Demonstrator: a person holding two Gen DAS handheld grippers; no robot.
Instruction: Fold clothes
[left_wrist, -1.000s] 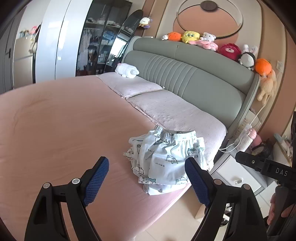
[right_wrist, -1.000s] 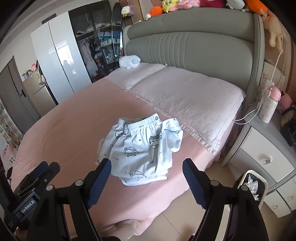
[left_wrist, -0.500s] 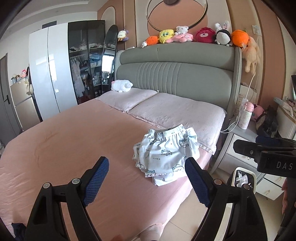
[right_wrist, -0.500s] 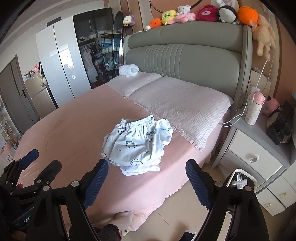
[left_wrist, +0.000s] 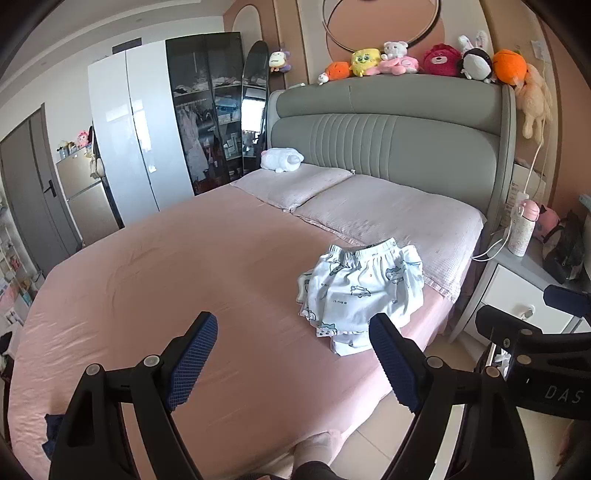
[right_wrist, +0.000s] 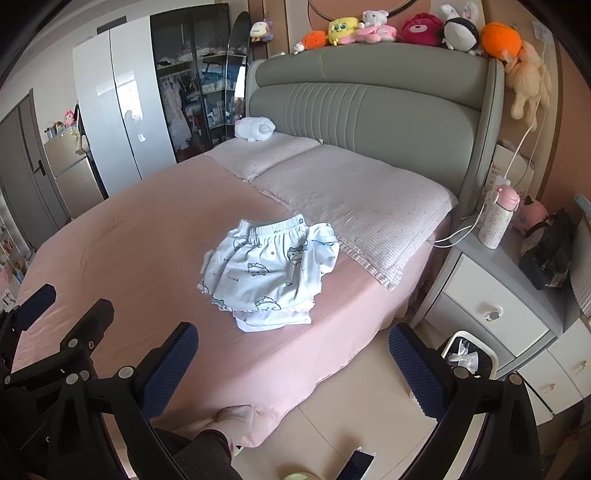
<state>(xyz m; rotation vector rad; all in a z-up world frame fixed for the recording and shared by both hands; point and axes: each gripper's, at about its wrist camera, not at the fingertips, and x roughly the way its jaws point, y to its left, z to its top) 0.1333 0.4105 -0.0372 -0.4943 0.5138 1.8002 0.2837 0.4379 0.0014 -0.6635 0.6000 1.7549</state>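
Observation:
A folded pile of pale blue printed clothes (left_wrist: 360, 291) (right_wrist: 269, 273) lies on the pink bed (left_wrist: 184, 280) (right_wrist: 147, 240) near its right edge, just below the pillows. My left gripper (left_wrist: 291, 354) hangs open over the bed's near part, well short of the pile, nothing between its blue pads. My right gripper (right_wrist: 291, 363) is open too, held back over the bed's edge and the floor, empty. In the left wrist view the right gripper (left_wrist: 535, 339) shows at the right; in the right wrist view the left gripper (right_wrist: 59, 325) shows at the left.
Two pillows (right_wrist: 351, 199) lie below a grey headboard (right_wrist: 369, 103) topped with plush toys. A white nightstand (right_wrist: 495, 310) with a pink bottle (right_wrist: 496, 218) stands right of the bed, a waste bin (right_wrist: 469, 354) beside it. A dark garment (left_wrist: 53, 432) lies at the bed's near left. A person's foot (right_wrist: 232, 415) is below.
Both grippers have pulled back and up from the pile, so it looks smaller and farther. More of the bed, floor and nightstand has come into view. Both stayed open.

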